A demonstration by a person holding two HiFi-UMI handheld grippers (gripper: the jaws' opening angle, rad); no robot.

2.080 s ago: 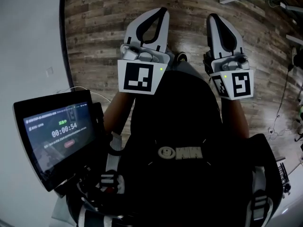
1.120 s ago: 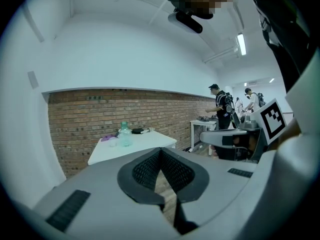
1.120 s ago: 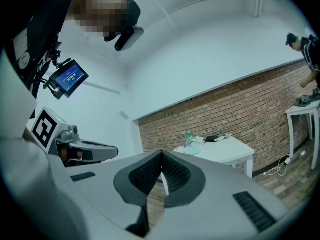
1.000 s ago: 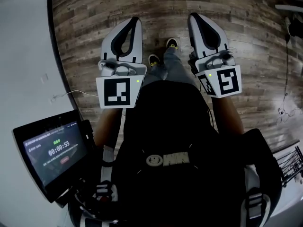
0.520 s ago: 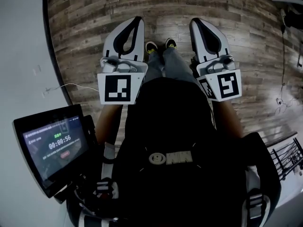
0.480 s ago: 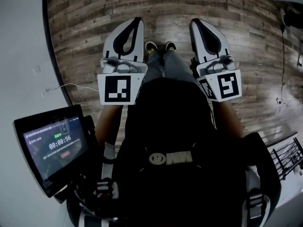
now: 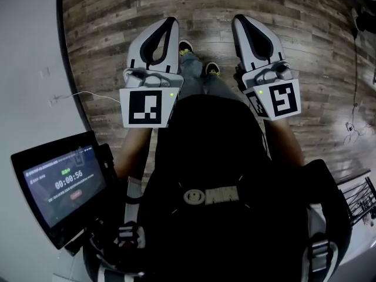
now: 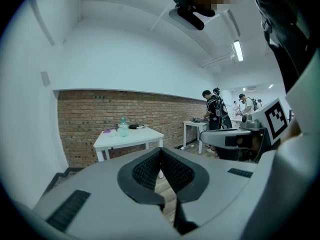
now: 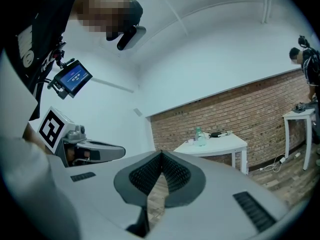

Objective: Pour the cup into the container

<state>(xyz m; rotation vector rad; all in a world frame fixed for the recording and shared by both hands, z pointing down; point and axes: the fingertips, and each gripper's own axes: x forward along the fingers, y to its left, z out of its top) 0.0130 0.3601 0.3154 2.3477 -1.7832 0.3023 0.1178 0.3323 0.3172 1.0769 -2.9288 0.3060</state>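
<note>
Greenish, see-through and kind of bottle-shaped, with a narrower top: that's the container. It stands upright on a white table against a brick wall, toward the table's left end and nearer its back edge. Just beside it on the left is a small pale cup, too tiny in frame to say anything about what's in it. There's a purple bit closer to the left edge and some dark stuff to the right of the container; can't tell what either is.

Neither claw is anywhere near that table. The left gripper has its ribbed pads pressed together at the tips with nothing between them. The right gripper is the same deal, pinched closed and empty. From the head view both are held side by side out in front of the person's dark top, over a wood plank floor, with shoes peeking out between them. A small screen sits at the lower left. Off to the right in the left gripper view a couple of people stand by another white table.
</note>
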